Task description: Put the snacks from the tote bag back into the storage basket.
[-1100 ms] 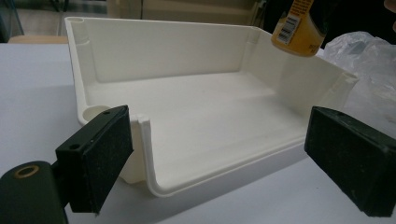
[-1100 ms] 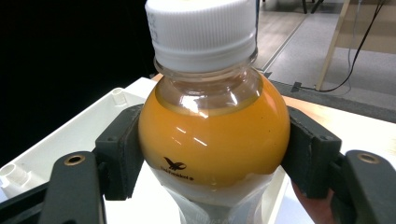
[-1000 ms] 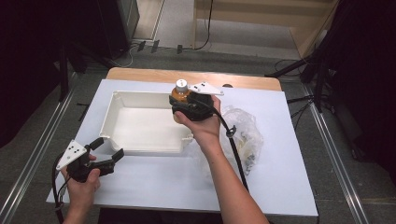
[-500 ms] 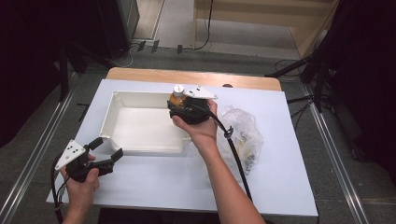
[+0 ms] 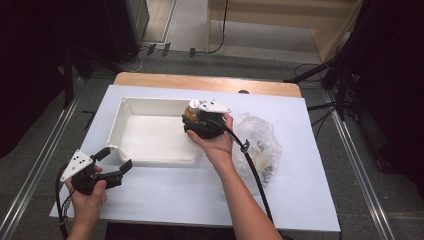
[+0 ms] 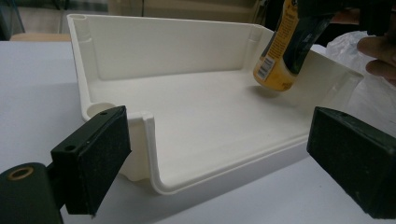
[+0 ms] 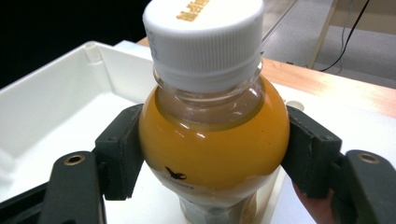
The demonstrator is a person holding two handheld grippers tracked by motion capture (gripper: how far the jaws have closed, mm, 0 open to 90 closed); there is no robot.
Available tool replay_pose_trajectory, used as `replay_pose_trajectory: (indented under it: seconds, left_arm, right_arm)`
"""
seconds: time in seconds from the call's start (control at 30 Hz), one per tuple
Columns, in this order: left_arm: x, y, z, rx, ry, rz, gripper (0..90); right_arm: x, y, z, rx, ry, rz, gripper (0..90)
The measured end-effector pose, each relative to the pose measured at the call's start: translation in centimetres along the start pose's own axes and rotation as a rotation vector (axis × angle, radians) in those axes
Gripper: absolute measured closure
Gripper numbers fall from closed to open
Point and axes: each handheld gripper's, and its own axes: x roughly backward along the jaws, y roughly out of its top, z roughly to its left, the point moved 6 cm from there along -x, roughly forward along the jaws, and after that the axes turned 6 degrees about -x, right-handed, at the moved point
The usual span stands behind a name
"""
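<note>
We seem to be in a lab: black curtains (image 5: 45, 60), floor cables (image 5: 220, 30), and metal rails (image 5: 40, 170) beyond the left gripper (image 5: 107, 165).

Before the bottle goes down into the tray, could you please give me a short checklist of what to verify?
1. Grip: right gripper pads press both sides of the bottle: ok.
2. Cap on the bottle: ok; tightness: cannot tell.
3. Landing spot: tray floor under the bottle is bare: ok.
4. Bottle touching the tray floor: not ok, a gap shows below it in the left gripper view.
5. Left gripper open, at the tray's near corner, away from the bottle: ok.
6. Plastic bag beside the tray, outside it: ok.
</note>
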Motion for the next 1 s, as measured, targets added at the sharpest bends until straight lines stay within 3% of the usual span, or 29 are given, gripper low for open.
replay_pose_trajectory:
  seconds: [0.33,0.67,0.83,1.0]
  left_arm:
    - [-0.1,-0.1,0.0,0.003,0.003,0.004,6.3]
    - [-0.1,-0.1,0.0,0.001,0.005,0.009,6.3]
    - [0.0,-0.2,0.0,0.001,0.008,0.011,6.3]
    - [0.0,-0.1,-0.1,0.002,0.005,0.007,6.3]
  right_arm:
    - [-0.8,-1.6,-0.1,0.011,-0.013,0.030,30.8]
    - [-0.8,-1.5,-0.4,-0.014,-0.013,0.027,29.2]
    - [0.2,-0.7,-0.1,-0.008,0.014,-0.008,23.2]
    - [1.5,0.2,-0.6,-0.041,0.017,-0.026,19.3]
